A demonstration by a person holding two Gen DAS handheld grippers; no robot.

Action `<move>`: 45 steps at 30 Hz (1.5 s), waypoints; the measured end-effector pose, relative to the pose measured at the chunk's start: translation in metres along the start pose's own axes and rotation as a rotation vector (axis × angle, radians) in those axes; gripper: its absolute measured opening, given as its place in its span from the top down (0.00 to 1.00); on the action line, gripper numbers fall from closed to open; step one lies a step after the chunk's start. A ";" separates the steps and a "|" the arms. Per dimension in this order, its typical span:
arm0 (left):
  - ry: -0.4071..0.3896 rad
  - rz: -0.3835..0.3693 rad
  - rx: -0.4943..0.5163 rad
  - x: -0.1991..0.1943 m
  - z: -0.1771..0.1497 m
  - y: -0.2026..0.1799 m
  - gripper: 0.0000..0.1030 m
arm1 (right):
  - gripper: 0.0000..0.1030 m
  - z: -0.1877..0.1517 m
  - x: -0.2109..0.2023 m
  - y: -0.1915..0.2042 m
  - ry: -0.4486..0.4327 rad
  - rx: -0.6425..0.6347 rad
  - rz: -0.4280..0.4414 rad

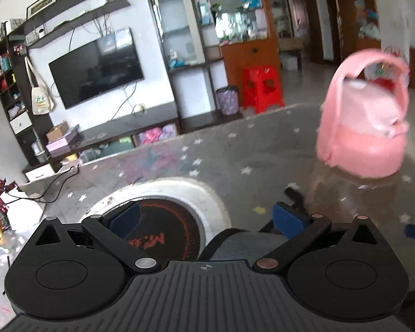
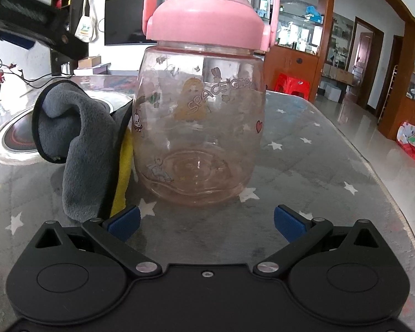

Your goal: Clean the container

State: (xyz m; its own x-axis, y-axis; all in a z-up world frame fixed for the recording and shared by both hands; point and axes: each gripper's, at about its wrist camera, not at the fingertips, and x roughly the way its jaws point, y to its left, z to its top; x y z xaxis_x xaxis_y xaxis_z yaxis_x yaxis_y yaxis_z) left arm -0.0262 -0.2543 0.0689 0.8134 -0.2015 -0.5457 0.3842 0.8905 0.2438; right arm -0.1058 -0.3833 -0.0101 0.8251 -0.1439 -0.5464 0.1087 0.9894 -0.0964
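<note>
Right wrist view: clear plastic jug-shaped bottle with pink screw lid and pink carry strap (image 2: 199,127) stands upright on the grey star-printed table cover (image 2: 318,171), at 12 o'clock from the right gripper (image 2: 206,222). Right gripper released, blue-padded fingers (image 2: 287,225) spread wide, both short of the bottle base, not touching it. Bottle empty as far as can be seen; wall looks cloudy.

Grey fleece cloth with black edging and a yellow underside (image 2: 83,149) hangs at 9 o'clock of the bottle, touching or just beside its wall; cannot tell which. The cloth hangs from the left gripper, whose black body enters at 10 o'clock, top corner. Behind the cloth, round black induction hob in a white ring (image 2: 11,138), set into the table.

Left wrist view: left gripper (image 1: 207,221) with fingers apart; a fold of the same grey cloth (image 1: 235,244) lies between them near the right pad; whether it is clenched cannot be told here. Hob (image 1: 163,229) directly below at 12 o'clock. Bottle (image 1: 365,127) at 2 o'clock, blurred.

Surroundings: wall-mounted television (image 1: 96,72), red plastic stool (image 1: 261,88), glass display cabinets (image 1: 229,16).

Legible writing: "SPACE GIR…" on the bottle, with cartoon figures, stars, a red heart. Red hob lettering inverted, unreadable
</note>
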 end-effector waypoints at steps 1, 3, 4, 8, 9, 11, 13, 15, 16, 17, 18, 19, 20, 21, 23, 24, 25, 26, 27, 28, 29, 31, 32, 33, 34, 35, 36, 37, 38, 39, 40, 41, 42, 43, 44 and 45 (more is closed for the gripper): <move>0.018 0.004 0.006 0.005 -0.001 0.000 0.00 | 0.00 0.000 0.000 0.000 -0.001 0.003 0.000; 0.053 0.011 0.019 0.015 -0.004 -0.001 0.00 | 0.00 -0.001 0.000 -0.004 0.002 0.007 0.003; 0.070 0.014 0.025 0.020 -0.006 -0.002 0.00 | 0.00 0.000 0.001 -0.004 0.003 0.009 0.005; 0.121 0.022 0.040 0.024 -0.017 0.008 0.01 | 0.00 -0.001 0.002 -0.002 0.002 0.011 0.011; 0.133 0.021 0.044 0.026 -0.020 0.010 0.01 | 0.00 -0.001 0.002 -0.001 -0.001 0.011 0.014; 0.154 0.020 0.050 0.030 -0.024 0.013 0.01 | 0.00 0.000 0.001 0.001 -0.008 0.013 0.020; 0.154 0.021 0.041 0.026 -0.027 0.017 0.01 | 0.00 0.001 0.000 0.004 -0.020 0.020 0.024; 0.154 0.022 0.031 0.022 -0.030 0.021 0.01 | 0.00 0.001 -0.002 0.007 -0.031 0.026 0.031; 0.154 0.022 0.026 0.020 -0.032 0.023 0.01 | 0.00 0.001 -0.003 0.009 -0.038 0.027 0.038; 0.154 0.023 0.021 0.018 -0.033 0.025 0.01 | 0.00 0.001 -0.004 0.010 -0.041 0.026 0.045; 0.155 0.023 0.016 0.017 -0.035 0.027 0.01 | 0.00 0.001 -0.004 0.012 -0.044 0.022 0.051; 0.155 0.024 0.011 0.015 -0.036 0.029 0.01 | 0.00 0.002 -0.006 0.014 -0.053 0.015 0.057; 0.155 0.025 0.006 0.013 -0.038 0.031 0.01 | 0.00 0.002 -0.006 0.015 -0.059 0.009 0.062; 0.155 0.025 0.001 0.011 -0.039 0.033 0.01 | 0.00 0.003 -0.007 0.016 -0.068 0.002 0.068; 0.155 0.026 -0.009 0.007 -0.042 0.038 0.01 | 0.00 0.005 -0.009 0.018 -0.082 -0.014 0.086; 0.155 0.027 -0.014 0.005 -0.044 0.040 0.01 | 0.00 0.006 -0.011 0.020 -0.089 -0.022 0.094; 0.155 0.027 -0.018 0.003 -0.045 0.042 0.01 | 0.00 0.006 -0.013 0.022 -0.097 -0.032 0.100; 0.155 0.028 -0.023 0.001 -0.047 0.044 0.01 | 0.00 0.008 -0.013 0.022 -0.101 -0.041 0.106; 0.155 0.028 -0.028 -0.001 -0.048 0.046 0.01 | 0.00 0.009 -0.015 0.024 -0.107 -0.057 0.118; 0.153 0.028 -0.034 -0.003 -0.049 0.048 0.01 | 0.00 0.009 -0.017 0.027 -0.114 -0.074 0.128; 0.141 0.025 -0.043 -0.008 -0.047 0.050 0.01 | 0.00 0.009 -0.019 0.030 -0.121 -0.087 0.137; 0.116 0.012 -0.049 -0.017 -0.040 0.049 0.01 | 0.00 0.007 -0.022 0.036 -0.140 -0.125 0.146; 0.100 -0.004 -0.046 -0.022 -0.037 0.048 0.01 | 0.00 0.006 -0.024 0.036 -0.148 -0.135 0.148; 0.088 -0.019 -0.041 -0.027 -0.035 0.045 0.01 | 0.00 0.007 -0.025 0.038 -0.154 -0.144 0.151; 0.079 -0.029 -0.037 -0.029 -0.033 0.043 0.01 | 0.00 0.007 -0.026 0.040 -0.159 -0.153 0.153; 0.069 -0.042 -0.030 -0.032 -0.030 0.040 0.01 | 0.00 0.008 -0.027 0.042 -0.164 -0.163 0.155; 0.054 -0.066 -0.008 -0.036 -0.025 0.033 0.01 | 0.00 0.009 -0.028 0.045 -0.169 -0.172 0.155; 0.048 -0.075 0.013 -0.037 -0.023 0.027 0.01 | 0.00 0.010 -0.029 0.049 -0.173 -0.182 0.156; 0.044 -0.081 0.034 -0.036 -0.020 0.022 0.01 | 0.00 0.010 -0.030 0.051 -0.177 -0.189 0.155; 0.048 -0.077 0.053 -0.034 -0.019 0.018 0.01 | 0.00 0.009 -0.031 0.052 -0.180 -0.196 0.155; 0.057 -0.061 0.085 -0.030 -0.019 0.010 0.01 | 0.00 0.009 -0.032 0.053 -0.184 -0.206 0.153; 0.065 -0.055 0.101 -0.026 -0.019 0.007 0.01 | 0.00 0.010 -0.032 0.054 -0.187 -0.212 0.153; 0.075 -0.061 0.101 -0.023 -0.019 0.005 0.01 | 0.00 0.010 -0.033 0.055 -0.190 -0.217 0.151; 0.085 -0.066 0.100 -0.020 -0.019 0.003 0.01 | 0.00 0.011 -0.033 0.055 -0.192 -0.221 0.150; 0.095 -0.072 0.100 -0.016 -0.019 0.002 0.01 | 0.00 0.012 -0.032 0.055 -0.192 -0.223 0.149; 0.104 -0.078 0.099 -0.014 -0.020 0.000 0.01 | 0.00 0.012 -0.032 0.055 -0.192 -0.222 0.150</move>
State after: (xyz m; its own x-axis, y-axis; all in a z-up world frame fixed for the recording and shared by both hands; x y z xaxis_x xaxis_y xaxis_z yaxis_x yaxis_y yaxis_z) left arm -0.0460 -0.2433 0.0605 0.7320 -0.2207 -0.6446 0.4900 0.8280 0.2728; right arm -0.1193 -0.3239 0.0117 0.9143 0.0302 -0.4038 -0.1282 0.9676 -0.2177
